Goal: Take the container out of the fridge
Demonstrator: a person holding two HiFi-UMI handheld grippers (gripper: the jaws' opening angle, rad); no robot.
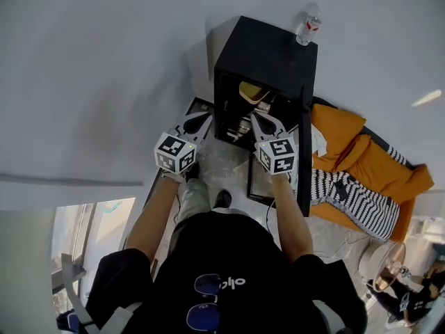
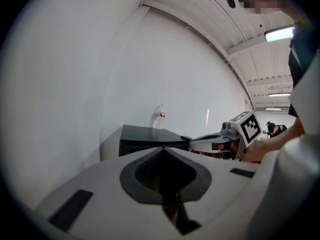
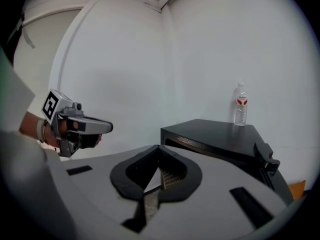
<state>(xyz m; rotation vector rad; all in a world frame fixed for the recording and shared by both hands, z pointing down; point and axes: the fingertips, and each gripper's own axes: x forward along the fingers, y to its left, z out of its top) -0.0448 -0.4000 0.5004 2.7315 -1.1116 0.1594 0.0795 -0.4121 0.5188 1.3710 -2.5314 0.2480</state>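
Item: container (image 1: 252, 91), yellowish, on the upper shelf inside the open black fridge (image 1: 268, 51); not yet touched
Left hand-held gripper (image 1: 201, 121): jaws together, empty, just before the opening
Right hand-held gripper (image 1: 264, 123): jaws together, empty, alongside
Water bottle (image 1: 308, 24): upright on the fridge top
Handling note: part the jaws before entering, come in level under the top edge, take the container by its near sides, draw it straight out untipped; avoid jolting the fridge, lest the bottle topple
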